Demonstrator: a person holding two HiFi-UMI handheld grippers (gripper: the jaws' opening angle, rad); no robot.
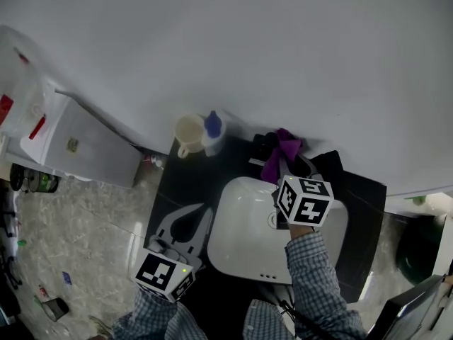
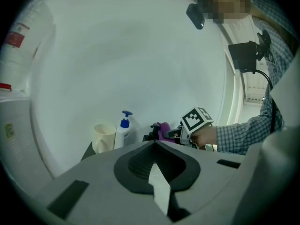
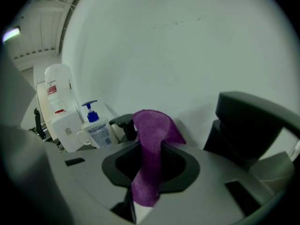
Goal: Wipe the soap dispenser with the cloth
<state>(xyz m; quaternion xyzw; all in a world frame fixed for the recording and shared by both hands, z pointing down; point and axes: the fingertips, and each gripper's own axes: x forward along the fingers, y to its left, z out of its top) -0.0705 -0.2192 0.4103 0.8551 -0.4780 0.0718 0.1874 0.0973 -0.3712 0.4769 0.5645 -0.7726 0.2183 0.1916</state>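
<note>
We saw a cream mug (image 1: 188, 134) standing at the upper-left corner of a dark counter (image 1: 185, 186), close against the white wall (image 1: 283, 48). A white basin (image 1: 241, 243) sat in the counter at lower centre of the frame, with a black tap (image 1: 262, 142) just above its upper rim. At the left stood a white water dispenser (image 1: 85, 144) with a clear bottle (image 1: 21, 83) on top. Below it lay pale marbled floor (image 1: 85, 225), with a few small items scattered at the lower left.
</note>
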